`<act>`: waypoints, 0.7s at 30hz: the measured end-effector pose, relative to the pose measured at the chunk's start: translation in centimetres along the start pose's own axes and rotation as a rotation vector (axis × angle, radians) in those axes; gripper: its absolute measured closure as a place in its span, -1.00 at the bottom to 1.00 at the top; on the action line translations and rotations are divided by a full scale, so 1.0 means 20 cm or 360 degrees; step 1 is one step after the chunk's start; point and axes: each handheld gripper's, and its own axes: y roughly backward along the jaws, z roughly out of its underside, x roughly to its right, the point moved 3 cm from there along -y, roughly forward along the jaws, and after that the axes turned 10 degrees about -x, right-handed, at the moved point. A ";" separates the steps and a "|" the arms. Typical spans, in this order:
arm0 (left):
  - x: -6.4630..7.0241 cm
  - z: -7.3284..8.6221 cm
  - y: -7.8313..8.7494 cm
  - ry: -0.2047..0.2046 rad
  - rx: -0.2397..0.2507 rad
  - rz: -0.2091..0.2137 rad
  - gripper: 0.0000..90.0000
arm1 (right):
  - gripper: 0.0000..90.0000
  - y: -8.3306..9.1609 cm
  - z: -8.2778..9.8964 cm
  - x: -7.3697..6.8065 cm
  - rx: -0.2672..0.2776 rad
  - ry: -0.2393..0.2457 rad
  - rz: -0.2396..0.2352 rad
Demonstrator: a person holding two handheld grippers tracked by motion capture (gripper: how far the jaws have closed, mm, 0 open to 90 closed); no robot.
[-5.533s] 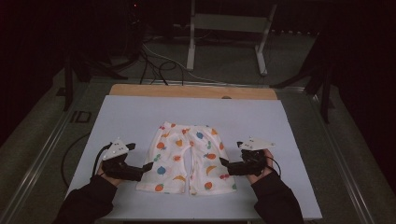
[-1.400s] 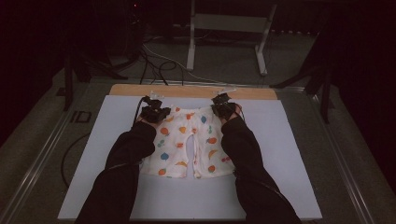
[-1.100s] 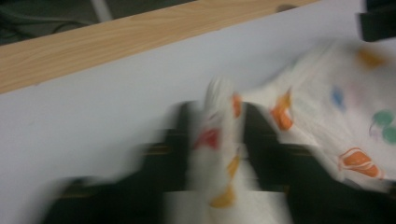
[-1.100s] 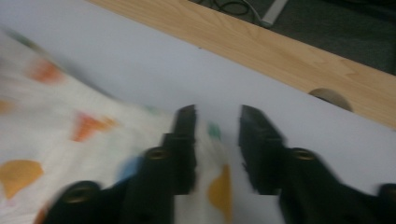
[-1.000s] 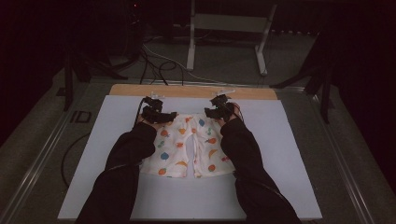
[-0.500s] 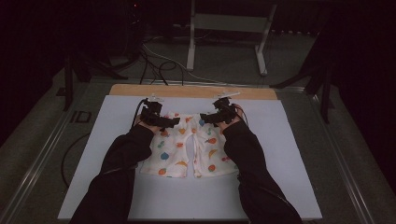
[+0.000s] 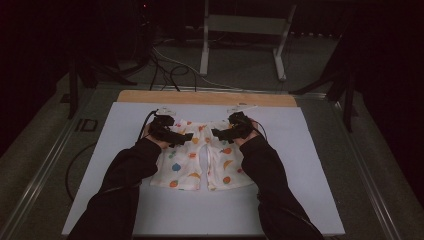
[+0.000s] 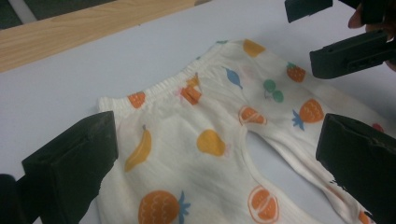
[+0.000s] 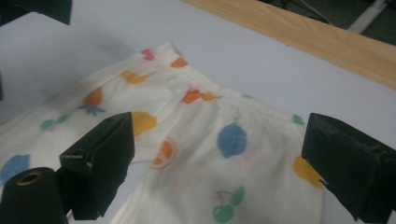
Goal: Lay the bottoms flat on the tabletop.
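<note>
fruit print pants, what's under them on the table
The pants lie flat on the pale sheet that covers the table; a wooden strip shows past the sheet's far edge. What the cloth itself covers cannot be seen; it lies flat, without bumps.

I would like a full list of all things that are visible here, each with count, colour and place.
Small cotton pants with fruit print: one, cream with orange, blue and green fruits, flat on the mat's middle, waistband toward the far edge.
Flat mat: one, pale lilac-white, covering the table.
Wooden strip: one, light brown, along the mat's far edge.
Metal frame stand: one, grey-white, on the floor behind the table.
Cables: several, black and white, on the floor behind.
Sleeves: two, black, entering from the bottom.
Left gripper: one, black, open, above the waistband's left part.
Right gripper: one, black, open, above the waistband's right part.
</note>
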 end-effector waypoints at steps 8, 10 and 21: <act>0.06 0.05 0.05 -0.0091 -0.0006 0.0061 -1.00 | -0.79 0.05 0.04 -0.03 -0.0017 0.0086 0.0011; 0.07 0.06 0.06 -0.0086 0.0005 0.0075 -1.00 | -0.79 0.06 0.06 -0.03 -0.0022 0.0088 -0.0021; 0.13 0.15 0.15 -0.0143 0.0042 0.0120 -0.99 | -0.79 0.13 0.16 -0.08 0.0016 0.0118 -0.0071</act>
